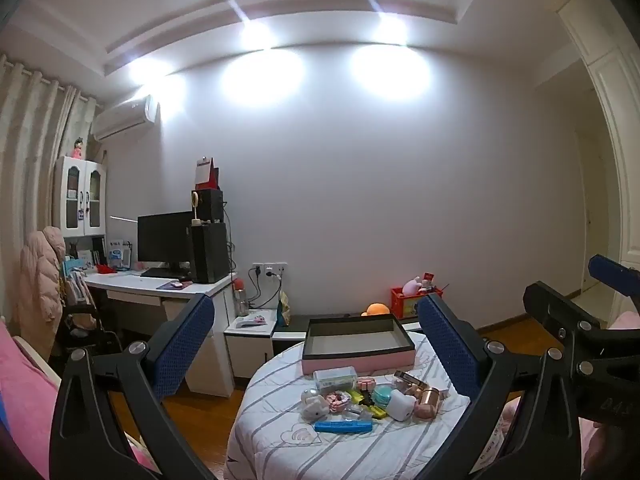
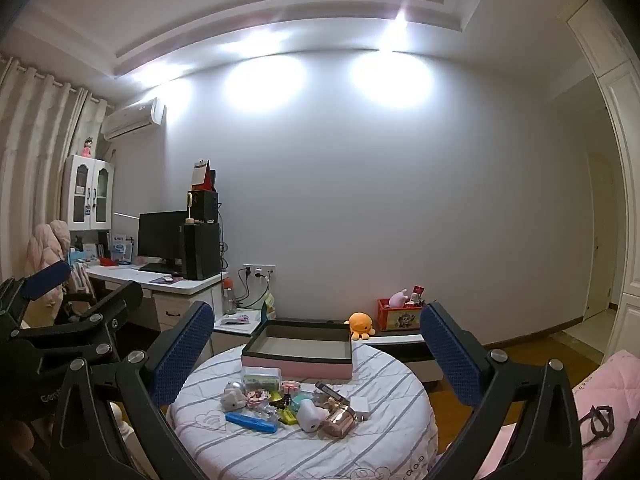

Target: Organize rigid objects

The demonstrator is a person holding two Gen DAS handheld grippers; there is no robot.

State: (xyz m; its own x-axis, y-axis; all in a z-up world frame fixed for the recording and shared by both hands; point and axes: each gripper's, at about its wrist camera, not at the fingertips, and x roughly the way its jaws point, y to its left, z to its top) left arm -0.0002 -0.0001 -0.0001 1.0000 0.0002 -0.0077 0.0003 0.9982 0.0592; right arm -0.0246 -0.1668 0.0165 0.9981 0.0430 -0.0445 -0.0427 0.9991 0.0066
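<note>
An empty pink box with a dark rim [image 1: 358,342] [image 2: 298,350] stands at the far side of a round table under a striped white cloth [image 1: 280,448] [image 2: 312,456]. In front of it lies a heap of small rigid things: a clear case [image 1: 335,377], a blue bar [image 1: 343,426] [image 2: 251,421], a white cylinder [image 1: 401,405] [image 2: 309,417], a rose-gold piece [image 1: 427,398] [image 2: 339,420] and a mint round case [image 1: 383,394]. My left gripper [image 1: 315,304] and right gripper [image 2: 317,308] are both open and empty, held level short of the table.
A desk with a monitor [image 1: 164,238] and a chair draped with a pink jacket [image 1: 40,280] stand to the left. Behind the table are a low shelf, an orange plush [image 2: 360,324] and a red toy crate [image 2: 398,314]. Pink bedding with glasses [image 2: 598,420] lies at the right.
</note>
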